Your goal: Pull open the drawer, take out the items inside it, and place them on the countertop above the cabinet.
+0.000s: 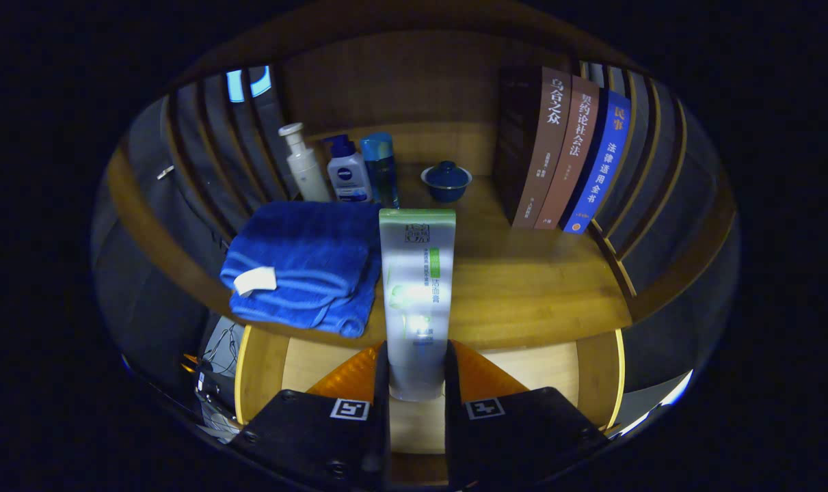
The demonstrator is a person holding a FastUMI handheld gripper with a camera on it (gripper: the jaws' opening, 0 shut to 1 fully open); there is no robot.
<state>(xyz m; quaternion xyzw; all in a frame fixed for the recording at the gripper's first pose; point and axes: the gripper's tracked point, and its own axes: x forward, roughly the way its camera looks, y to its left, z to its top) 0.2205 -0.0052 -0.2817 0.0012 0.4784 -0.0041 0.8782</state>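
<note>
Gripper closed on a tube, both fingers pressing its lower end from either side. Tube pale with a green band at the far flat end, held pointing away from the fingers, raised over the front edge of the table; whether its far end touches the wood cannot be told. Open drawer below the fingers, light wood floor showing to either side of them. Just left of the tube, a folded blue towel lying on the table, white tag at its near corner, its right edge right beside the tube or touching it. Beyond the towel, along the back, a white pump bottle, a white bottle with a dark blue cap and a blue translucent bottle, all upright and close together. Right of those, a small blue lidded bowl, standing apart. Further right, three books upright, spines facing out, leaning slightly against the slatted side. Wooden back panel behind everything.
</note>
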